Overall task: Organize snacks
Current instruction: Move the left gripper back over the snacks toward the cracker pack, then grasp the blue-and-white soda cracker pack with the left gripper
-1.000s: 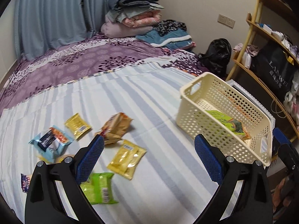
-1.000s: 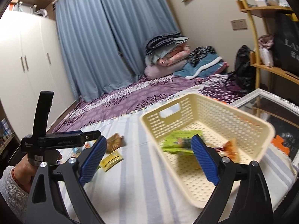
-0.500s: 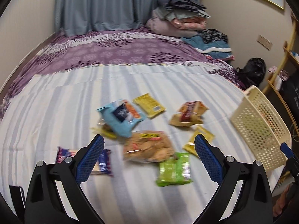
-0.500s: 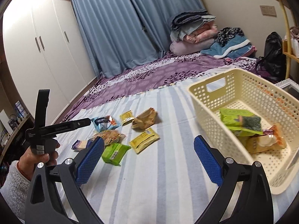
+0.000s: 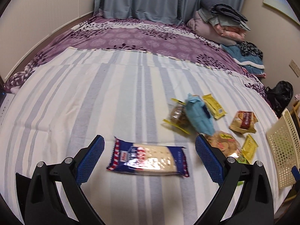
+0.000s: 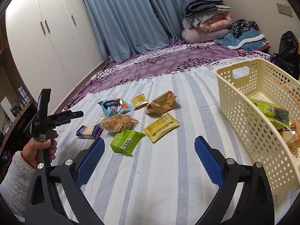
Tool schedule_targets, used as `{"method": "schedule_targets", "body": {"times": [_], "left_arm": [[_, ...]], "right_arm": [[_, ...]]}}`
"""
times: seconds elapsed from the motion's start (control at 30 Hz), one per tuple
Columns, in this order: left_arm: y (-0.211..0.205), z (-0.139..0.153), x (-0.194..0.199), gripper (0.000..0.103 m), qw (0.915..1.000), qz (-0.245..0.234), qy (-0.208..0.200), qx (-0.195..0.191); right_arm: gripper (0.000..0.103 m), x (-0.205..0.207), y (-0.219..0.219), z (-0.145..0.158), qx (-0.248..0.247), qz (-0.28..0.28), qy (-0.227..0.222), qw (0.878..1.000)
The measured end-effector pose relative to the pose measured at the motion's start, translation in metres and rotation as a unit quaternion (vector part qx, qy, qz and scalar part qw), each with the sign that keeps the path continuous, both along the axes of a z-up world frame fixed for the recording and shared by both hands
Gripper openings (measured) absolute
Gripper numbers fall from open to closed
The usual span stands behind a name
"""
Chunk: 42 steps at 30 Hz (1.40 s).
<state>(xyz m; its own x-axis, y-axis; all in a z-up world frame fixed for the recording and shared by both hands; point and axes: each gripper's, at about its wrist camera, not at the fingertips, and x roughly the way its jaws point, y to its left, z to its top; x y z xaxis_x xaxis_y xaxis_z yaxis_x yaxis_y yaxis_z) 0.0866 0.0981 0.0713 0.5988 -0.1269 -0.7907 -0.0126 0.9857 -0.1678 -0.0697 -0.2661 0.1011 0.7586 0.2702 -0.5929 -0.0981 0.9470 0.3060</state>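
Observation:
A blue-and-white cracker packet [image 5: 148, 159] lies flat on the striped sheet, between the wide-apart fingers of my open left gripper [image 5: 150, 159]; the pads do not touch it. In the right wrist view the same packet [image 6: 89, 131] sits at the left end of the snack pile. My right gripper [image 6: 150, 162] is open and empty, just short of a green packet [image 6: 126, 143]. Beyond lie a yellow packet [image 6: 161, 129], a clear bag of crackers [image 6: 118, 122], a blue packet [image 6: 114, 106] and a brown packet [image 6: 161, 103]. The cream basket [image 6: 249, 131] at right holds a green bag [image 6: 270, 110].
A person's hand [image 6: 41, 148] in a fleecy sleeve holds the left gripper at the left. Folded bedding [image 6: 204, 22] is piled at the far end of the purple cover [image 6: 168, 61]. A black bag [image 6: 286, 50] and a white wardrobe [image 6: 46, 37] flank the bed.
The left gripper swung away from the basket, across the snack pile, down over the cracker packet. The right gripper drew back from the basket toward the loose snacks, its fingers slightly wider.

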Motion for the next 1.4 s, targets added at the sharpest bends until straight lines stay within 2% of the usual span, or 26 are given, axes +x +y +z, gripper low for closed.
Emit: {"method": "schedule_targets", "body": {"times": [0.17,0.47,0.63,0.8,1.17,1.4], "left_arm": [[0.007,-0.01,0.002,0.099,0.9997,0.015,0.013,-0.011],[-0.016,-0.038,0.008,0.099,0.9973,0.058,0.044,-0.003],[-0.024,-0.047,0.024,0.099,0.9934,0.096,0.05,0.036],[-0.033,-0.055,0.025,0.099,0.989,0.083,0.055,0.109],[0.002,-0.052,-0.023,0.099,0.9934,0.057,0.054,0.083],[0.026,-0.047,-0.061,0.099,0.9947,0.083,0.06,0.009]], "right_arm": [[0.096,0.003,0.004,-0.004,0.0,0.004,0.006,1.0],[0.096,0.007,0.009,-0.01,0.002,0.015,0.012,1.0],[0.096,0.005,0.004,-0.012,0.006,0.01,0.011,1.0],[0.096,0.003,-0.004,-0.012,0.005,0.002,0.006,1.0],[0.096,0.006,-0.005,-0.017,0.014,0.008,0.008,1.0],[0.096,0.008,-0.003,-0.02,0.02,0.012,0.01,1.0]]}}
